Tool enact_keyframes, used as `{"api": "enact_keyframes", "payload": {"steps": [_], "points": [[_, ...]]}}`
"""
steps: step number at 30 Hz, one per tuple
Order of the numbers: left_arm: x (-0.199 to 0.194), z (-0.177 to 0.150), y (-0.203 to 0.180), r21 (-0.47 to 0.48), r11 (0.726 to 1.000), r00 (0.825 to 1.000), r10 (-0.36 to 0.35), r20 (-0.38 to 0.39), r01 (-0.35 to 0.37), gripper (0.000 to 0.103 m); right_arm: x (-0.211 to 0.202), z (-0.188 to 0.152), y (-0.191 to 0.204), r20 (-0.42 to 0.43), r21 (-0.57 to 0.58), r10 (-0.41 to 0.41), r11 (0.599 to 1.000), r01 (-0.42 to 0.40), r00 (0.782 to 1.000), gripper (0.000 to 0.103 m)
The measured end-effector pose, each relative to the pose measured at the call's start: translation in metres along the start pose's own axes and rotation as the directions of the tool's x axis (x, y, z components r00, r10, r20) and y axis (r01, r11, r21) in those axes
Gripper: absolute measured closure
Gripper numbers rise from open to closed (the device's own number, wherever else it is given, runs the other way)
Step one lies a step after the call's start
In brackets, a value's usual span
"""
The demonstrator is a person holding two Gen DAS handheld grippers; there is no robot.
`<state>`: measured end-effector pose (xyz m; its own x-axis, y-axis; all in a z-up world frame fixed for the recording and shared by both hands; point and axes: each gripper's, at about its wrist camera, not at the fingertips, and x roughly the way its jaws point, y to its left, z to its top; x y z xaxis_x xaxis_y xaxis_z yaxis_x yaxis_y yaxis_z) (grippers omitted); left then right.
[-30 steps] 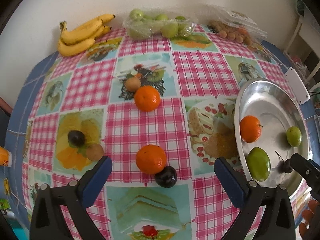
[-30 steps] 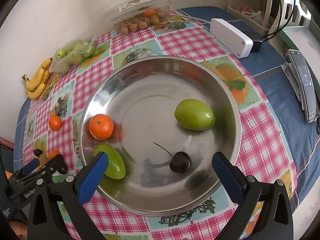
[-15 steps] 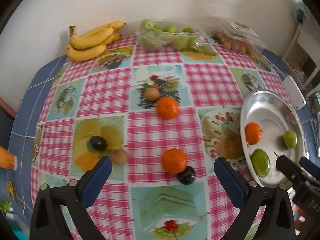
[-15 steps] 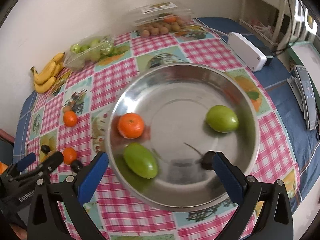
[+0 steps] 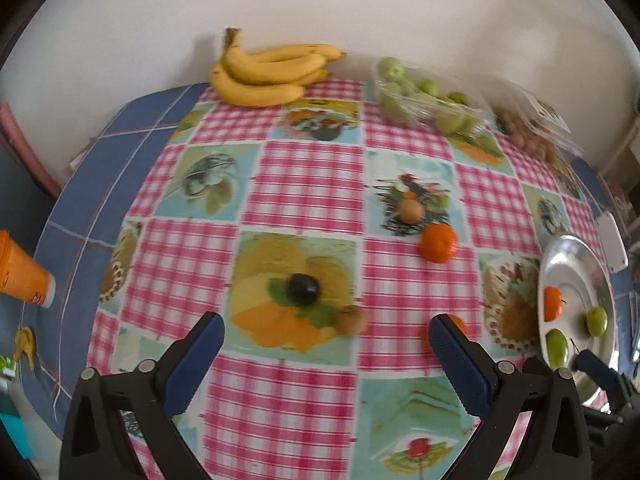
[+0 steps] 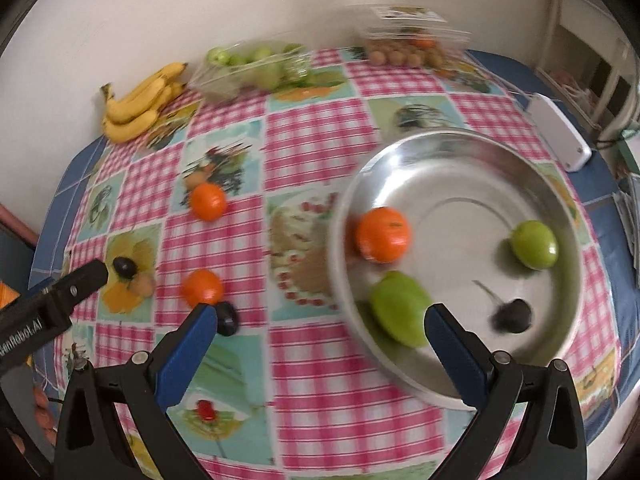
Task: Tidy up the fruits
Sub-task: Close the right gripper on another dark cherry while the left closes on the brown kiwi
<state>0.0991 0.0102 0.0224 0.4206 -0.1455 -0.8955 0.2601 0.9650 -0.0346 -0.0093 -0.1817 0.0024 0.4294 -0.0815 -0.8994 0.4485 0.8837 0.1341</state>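
My left gripper (image 5: 326,336) is open above the checked tablecloth, with a dark plum (image 5: 303,289) and a brown fruit (image 5: 352,319) just ahead of its fingers. An orange (image 5: 439,243) lies further right, and another orange (image 5: 456,326) is half hidden behind the right finger. My right gripper (image 6: 322,320) is open and empty at the left rim of the silver bowl (image 6: 460,184). The bowl holds an orange (image 6: 383,234), two green fruits (image 6: 400,308) (image 6: 534,244) and a dark cherry (image 6: 514,316). A second dark plum (image 6: 227,318) sits by the left fingertip.
Bananas (image 5: 272,74), a bag of green fruit (image 5: 428,98) and a plastic box of small brown fruit (image 6: 408,44) line the back wall. An orange cup (image 5: 20,276) stands off the table's left edge. A white device (image 6: 560,136) lies beyond the bowl.
Both grippers have moved left and stayed open. The left one has shifted from the near orange towards the plum on the left. The right one has left the bowl's middle for its left rim.
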Motion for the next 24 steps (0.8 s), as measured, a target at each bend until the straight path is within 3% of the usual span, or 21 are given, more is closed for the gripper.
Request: {"api": "enact_keyframes", "payload": {"steps": [10, 24], "points": [[0.005, -0.002, 0.051, -0.114, 0.993, 1.0, 0.009, -0.015, -0.01, 0.0, 0.018, -0.004, 0.046, -0.038, -0.067, 0.064, 0.996, -0.066, 0.997, 0.0], [0.031, -0.001, 0.04, -0.11, 0.992, 0.998, -0.06, -0.016, 0.058, 0.0, 0.043, -0.006, 0.056, -0.09, -0.11, 0.082, 0.99, -0.092, 0.993, 0.0]]}}
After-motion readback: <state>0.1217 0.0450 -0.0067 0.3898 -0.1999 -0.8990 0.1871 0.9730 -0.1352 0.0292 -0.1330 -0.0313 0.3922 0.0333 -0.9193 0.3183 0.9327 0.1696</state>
